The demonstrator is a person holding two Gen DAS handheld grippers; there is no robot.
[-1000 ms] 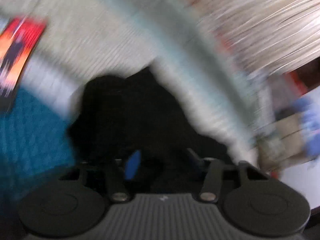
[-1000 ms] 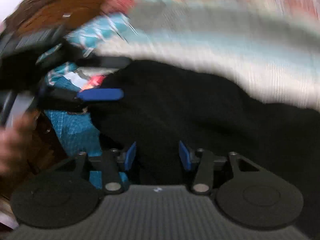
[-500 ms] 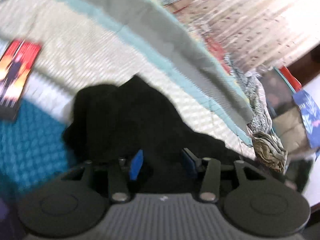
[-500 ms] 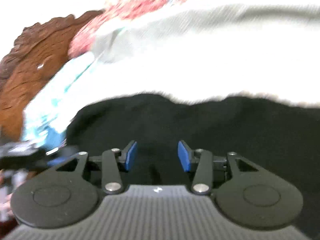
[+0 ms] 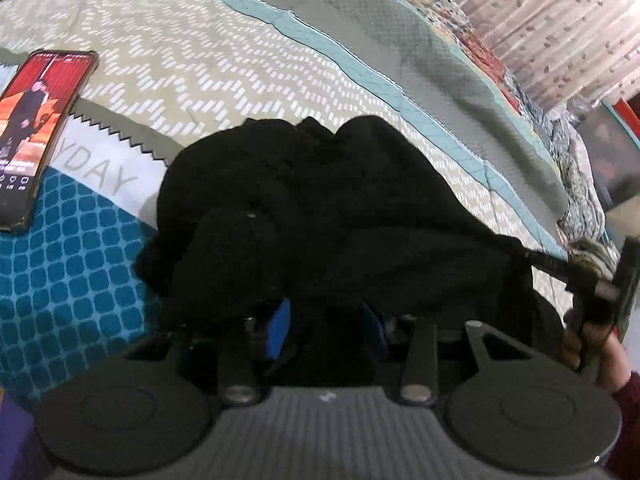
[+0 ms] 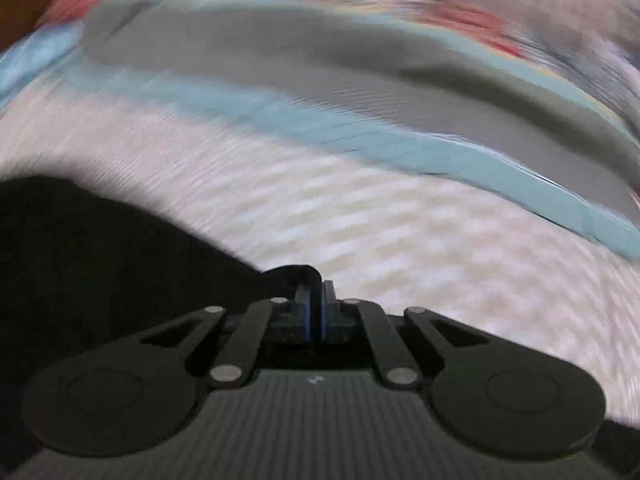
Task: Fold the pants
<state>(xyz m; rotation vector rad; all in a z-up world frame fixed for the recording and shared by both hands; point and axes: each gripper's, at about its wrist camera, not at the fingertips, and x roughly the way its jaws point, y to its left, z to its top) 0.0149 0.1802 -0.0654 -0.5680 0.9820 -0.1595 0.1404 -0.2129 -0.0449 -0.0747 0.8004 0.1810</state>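
The black pants (image 5: 320, 208) lie bunched in a heap on the bed quilt (image 5: 200, 64). My left gripper (image 5: 326, 324) is open, its blue pads low against the near edge of the heap, cloth draped over them. In the blurred right wrist view my right gripper (image 6: 316, 308) is shut on an edge of the pants (image 6: 100, 248), which hang to its left. The right gripper also shows in the left wrist view (image 5: 600, 284) at the far right, pulling the cloth taut.
A phone (image 5: 36, 128) with a lit red screen lies on the quilt at the left. Crumpled patterned bedding (image 5: 576, 184) and a curtain (image 5: 560, 20) are at the right. A teal border (image 6: 360, 136) crosses the quilt.
My right gripper has closed on the edge of the pants and swung right, drawing the cloth out. My left gripper stays open at the heap, its view now steadier.
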